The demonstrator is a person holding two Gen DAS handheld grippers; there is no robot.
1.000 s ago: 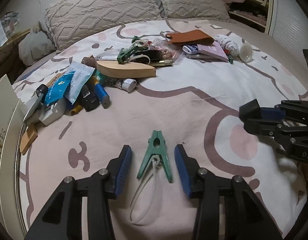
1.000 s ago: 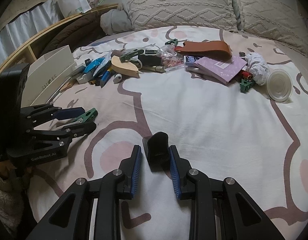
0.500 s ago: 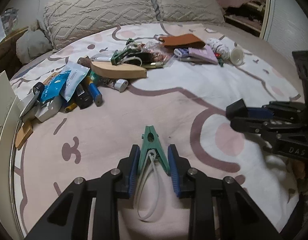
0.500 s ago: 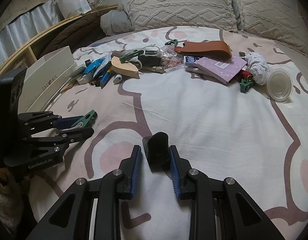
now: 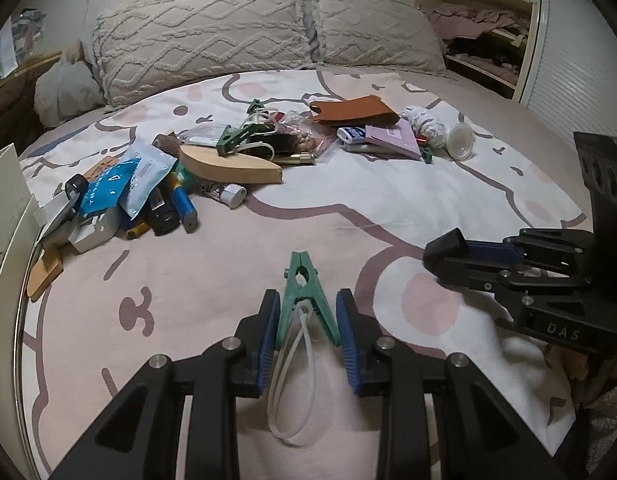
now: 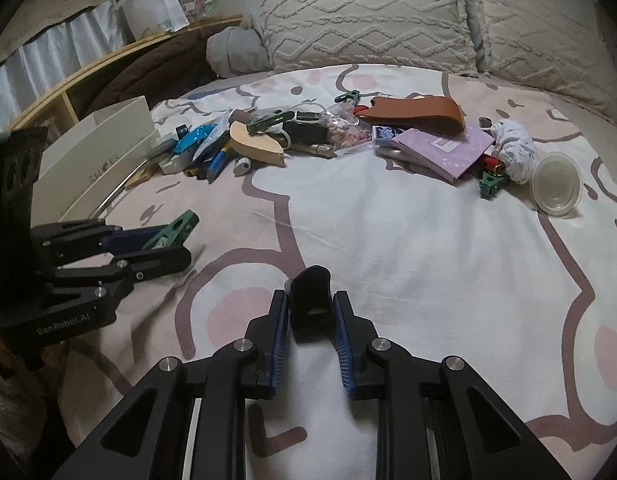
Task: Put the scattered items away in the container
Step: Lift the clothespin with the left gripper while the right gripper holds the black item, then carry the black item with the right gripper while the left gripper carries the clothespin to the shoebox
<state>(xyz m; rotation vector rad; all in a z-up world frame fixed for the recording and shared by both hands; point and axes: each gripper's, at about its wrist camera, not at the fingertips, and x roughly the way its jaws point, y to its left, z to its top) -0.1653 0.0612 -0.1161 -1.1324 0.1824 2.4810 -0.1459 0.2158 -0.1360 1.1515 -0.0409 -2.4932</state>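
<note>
Left gripper has its blue pads pressed against the two handle legs of a green clothes peg, which lies on the bed cover with its nose pointing toward the pillows and a white loop of cord trailing back between the fingers. Right gripper is clamped on a small black clip-shaped piece, its pads touching both sides; in the left wrist view the same piece projects from the right gripper's tip near the bed cover's right edge. Both grippers sit at the near edge of the bed cover, apart from each other. Remaining scattered items lie in a band across the far half, toward the pillows: blue sachets, a blue cylinder, a wooden block, a brown leather case, a pink booklet and a clear plastic lid. A white box stands at the left edge of the bed cover, just beside the nearest items.
</note>
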